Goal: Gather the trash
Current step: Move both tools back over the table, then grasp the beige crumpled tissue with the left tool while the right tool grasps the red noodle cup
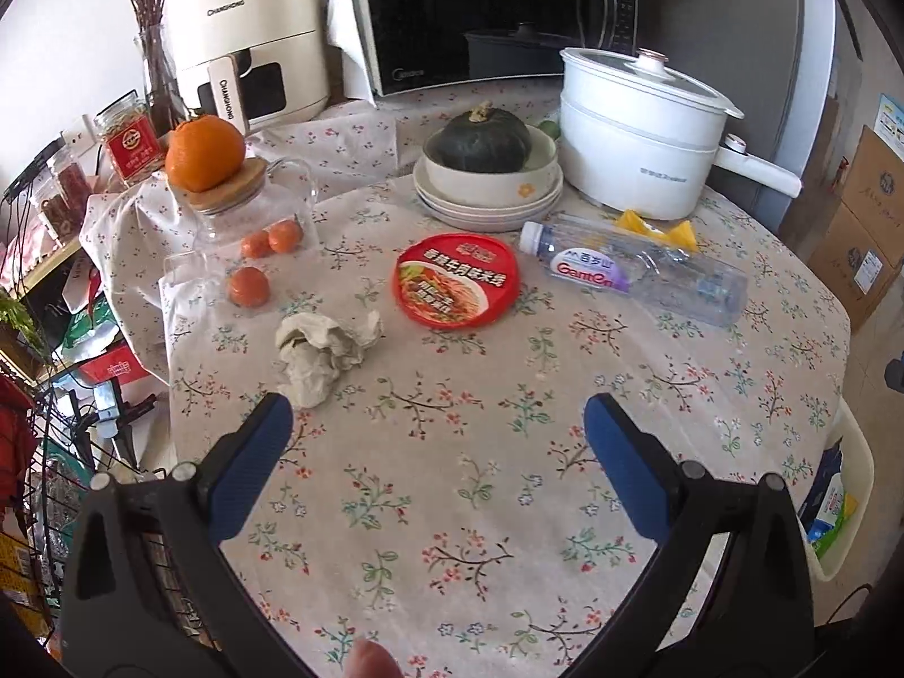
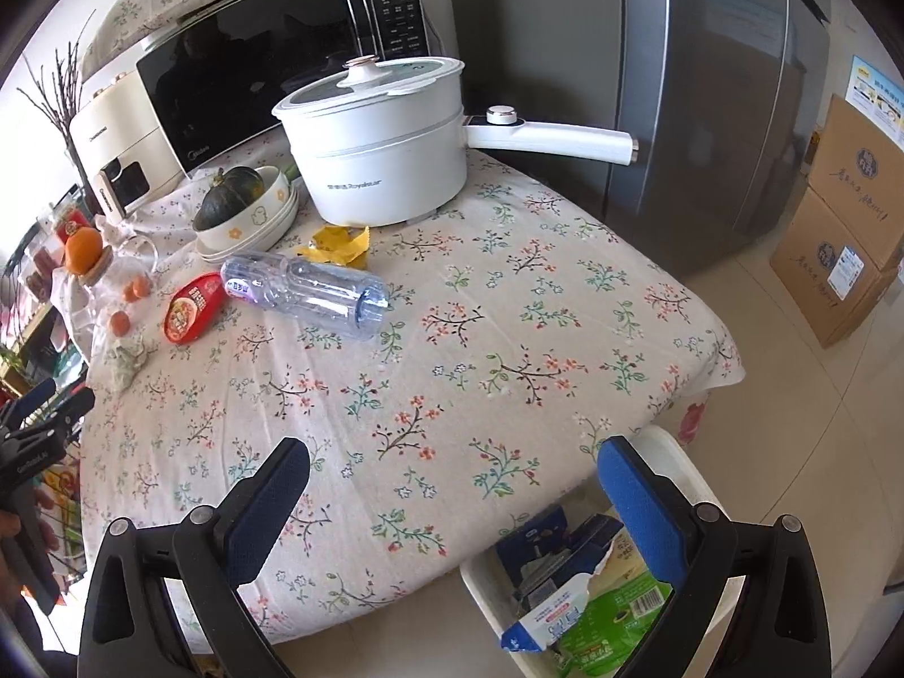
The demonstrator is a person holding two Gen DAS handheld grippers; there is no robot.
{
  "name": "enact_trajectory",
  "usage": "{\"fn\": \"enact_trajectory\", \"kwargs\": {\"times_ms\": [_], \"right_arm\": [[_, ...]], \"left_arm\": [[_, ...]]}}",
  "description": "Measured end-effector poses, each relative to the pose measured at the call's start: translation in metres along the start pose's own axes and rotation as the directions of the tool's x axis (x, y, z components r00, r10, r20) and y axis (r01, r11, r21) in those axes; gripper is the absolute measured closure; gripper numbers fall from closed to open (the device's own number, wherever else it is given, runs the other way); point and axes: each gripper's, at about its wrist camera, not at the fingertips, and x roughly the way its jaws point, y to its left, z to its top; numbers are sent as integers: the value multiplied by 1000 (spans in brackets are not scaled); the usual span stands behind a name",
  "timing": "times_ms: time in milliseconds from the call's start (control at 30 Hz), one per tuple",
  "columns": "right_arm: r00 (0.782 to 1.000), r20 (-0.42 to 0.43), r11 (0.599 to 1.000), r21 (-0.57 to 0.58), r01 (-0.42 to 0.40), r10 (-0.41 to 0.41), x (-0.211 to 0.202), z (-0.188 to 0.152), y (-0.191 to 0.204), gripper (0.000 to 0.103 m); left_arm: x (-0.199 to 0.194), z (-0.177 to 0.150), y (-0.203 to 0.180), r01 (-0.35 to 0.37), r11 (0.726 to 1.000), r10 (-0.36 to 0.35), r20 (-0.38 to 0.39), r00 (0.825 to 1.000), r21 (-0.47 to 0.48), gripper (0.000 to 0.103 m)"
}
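Left gripper [image 1: 438,418] jaws apart, crumpled tissue [image 1: 325,350] just ahead-left; right gripper [image 2: 452,466] jaws apart, bin [image 2: 686,472] below

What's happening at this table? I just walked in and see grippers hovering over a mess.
A person holding two grippers is clearing trash. Both the left gripper and the right gripper are open and empty above the table. A crumpled tissue, a red noodle lid, an empty water bottle and a yellow wrapper still lie there. The white bin beside the table already holds cartons.
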Motion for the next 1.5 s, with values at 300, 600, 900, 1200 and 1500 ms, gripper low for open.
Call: {"fn": "enact_trajectory", "kwargs": {"times_ms": [300,600,900,1200,1500], "right_arm": [[999,-42,998,-58,-2,0,58,20,57,0],[996,-61,997,15,-71,72,109,30,105,0],[983,39,984,10,-181,180,153,33,164,0],[975,66,977,16,-214,213,204,44,223,25],[969,84,973,0,-232,231,229,61,269,40]], "left_arm": [[76,14,80,-81,956,47,-127,991,-283,1],[126,18,93,4,895,-69,-130,989,-446,16],[126,10,95,49,930,-91,-100,991,-365,73],[88,-14,114,99,954,-104,-3,995,-284,75],[72,-22,111,86,976,-84,20,996,-198,75]]}}
